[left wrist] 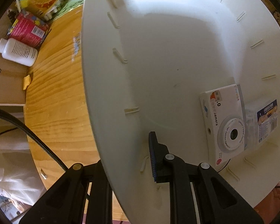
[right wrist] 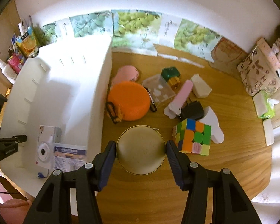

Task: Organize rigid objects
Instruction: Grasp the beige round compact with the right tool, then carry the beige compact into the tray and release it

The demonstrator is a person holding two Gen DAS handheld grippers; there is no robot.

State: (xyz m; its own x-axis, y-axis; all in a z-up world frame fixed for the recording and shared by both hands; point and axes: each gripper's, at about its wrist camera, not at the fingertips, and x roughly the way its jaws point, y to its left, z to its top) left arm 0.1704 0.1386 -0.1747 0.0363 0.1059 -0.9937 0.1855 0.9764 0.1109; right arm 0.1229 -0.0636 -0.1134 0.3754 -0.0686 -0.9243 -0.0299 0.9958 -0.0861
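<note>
My left gripper (left wrist: 128, 158) is shut on the near wall of a large white bin (left wrist: 158, 56), one finger inside, one outside. Inside the bin lie a white toy camera box (left wrist: 224, 121) and a clear packet with a blue label (left wrist: 265, 121); both also show in the right wrist view, the camera box (right wrist: 44, 145) beside the packet (right wrist: 69, 156). My right gripper (right wrist: 141, 149) is open around a round beige tin (right wrist: 141, 149) on the wooden table (right wrist: 233, 158), with the pads close to its sides. The bin (right wrist: 65, 85) stands just to the left.
Behind the tin lie an orange round case (right wrist: 129, 102), a pink brush (right wrist: 127, 73), a clear box (right wrist: 158, 90), a green-yellow toy (right wrist: 171, 76), a pink clip (right wrist: 181, 97), a black charger (right wrist: 193, 111) and a colour cube (right wrist: 194, 137). A white bottle (left wrist: 18, 51) and cartons (left wrist: 41, 0) stand far left.
</note>
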